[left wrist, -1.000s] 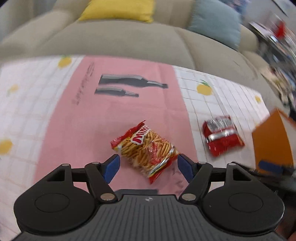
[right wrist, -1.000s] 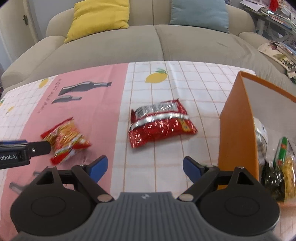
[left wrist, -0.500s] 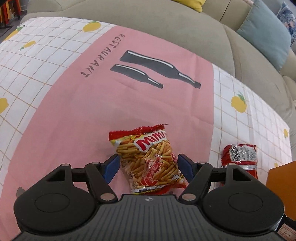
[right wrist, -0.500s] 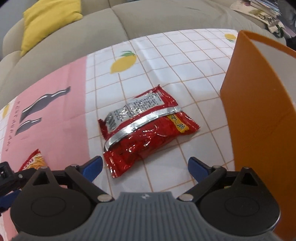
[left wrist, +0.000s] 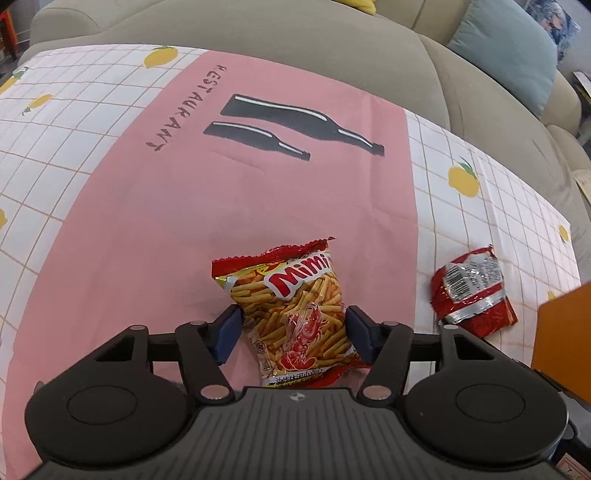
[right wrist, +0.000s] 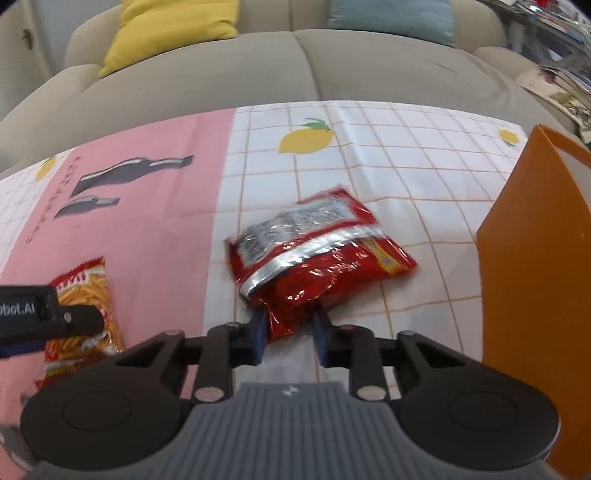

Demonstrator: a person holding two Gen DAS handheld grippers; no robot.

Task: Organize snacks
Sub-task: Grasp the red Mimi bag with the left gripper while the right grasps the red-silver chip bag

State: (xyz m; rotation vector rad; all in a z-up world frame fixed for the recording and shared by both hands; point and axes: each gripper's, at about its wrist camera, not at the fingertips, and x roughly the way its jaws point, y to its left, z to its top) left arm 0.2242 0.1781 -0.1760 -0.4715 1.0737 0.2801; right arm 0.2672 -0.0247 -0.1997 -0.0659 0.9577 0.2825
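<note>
Mimi bag [left wrist: 295, 314] lies flat on the pink band of the cloth [left wrist: 147, 221], near edge of the surface, printed side up, its lower half between the blue pads of the left gripper [left wrist: 293, 332]. Pads touch or almost touch both long sides of the bag; jaws partly closed around it, can't tell if it's actually squeezed. Bag not lifted.

Red bag [right wrist: 314, 258] sits on the white checked part of the cloth, to the right of the Mimi bag, apart from it. Right gripper [right wrist: 288, 330] is clamped on its near corner; pads pressed in, foil pinched and crumpled between them. The rest of the bag appears to rest on the cloth, silver seam and barcode side up. Right view slightly motion-blurred.

Orange box [right wrist: 535, 277] stands at the right, just beside the red bag, not touching it. Wall upright, inside not visible.

In the right view the left gripper's finger crosses over the Mimi bag at the far left.

Farther out: printed bottles [left wrist: 295, 125] and lemons on the cloth. Behind the surface, beige sofa [right wrist: 332, 66] with a yellow cushion [right wrist: 170, 29] and a blue cushion [right wrist: 391, 18].
</note>
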